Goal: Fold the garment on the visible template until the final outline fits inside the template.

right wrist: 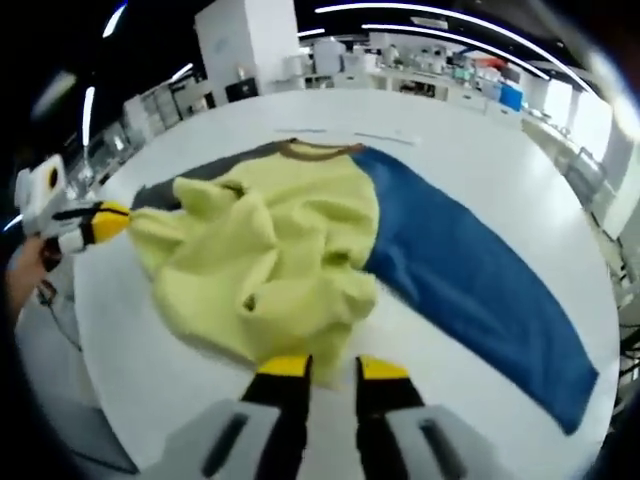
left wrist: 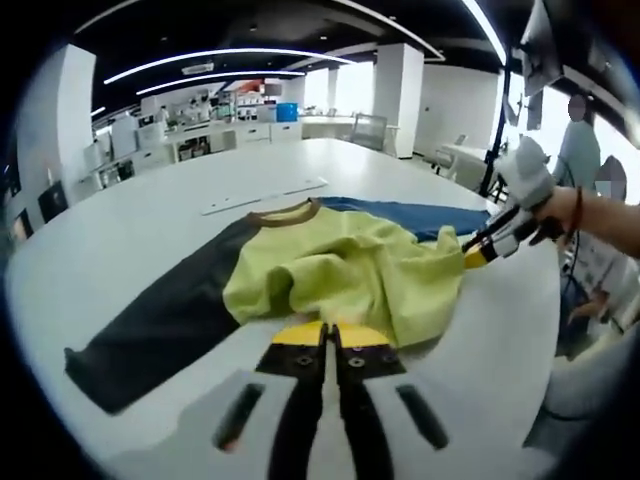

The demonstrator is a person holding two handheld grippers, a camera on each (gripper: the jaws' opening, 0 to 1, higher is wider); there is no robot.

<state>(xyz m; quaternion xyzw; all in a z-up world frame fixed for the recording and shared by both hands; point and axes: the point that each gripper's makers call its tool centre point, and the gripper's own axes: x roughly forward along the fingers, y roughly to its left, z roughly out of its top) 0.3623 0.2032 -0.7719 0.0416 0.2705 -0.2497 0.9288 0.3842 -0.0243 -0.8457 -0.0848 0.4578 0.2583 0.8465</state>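
Mid-fold: garment (left wrist: 340,270) bunched at the near edge of the white counter (left wrist: 150,210), hem not yet laid flat.
My left tool (left wrist: 328,335) sat together at the yellow hem, grip uncertain; my right tool (right wrist: 332,368) stood apart just short of it. Dark sleeve (left wrist: 150,335) and blue sleeve (right wrist: 470,280) lay spread. Next, I judged: clamp both hem corners and carry them toward the collar (right wrist: 318,150).
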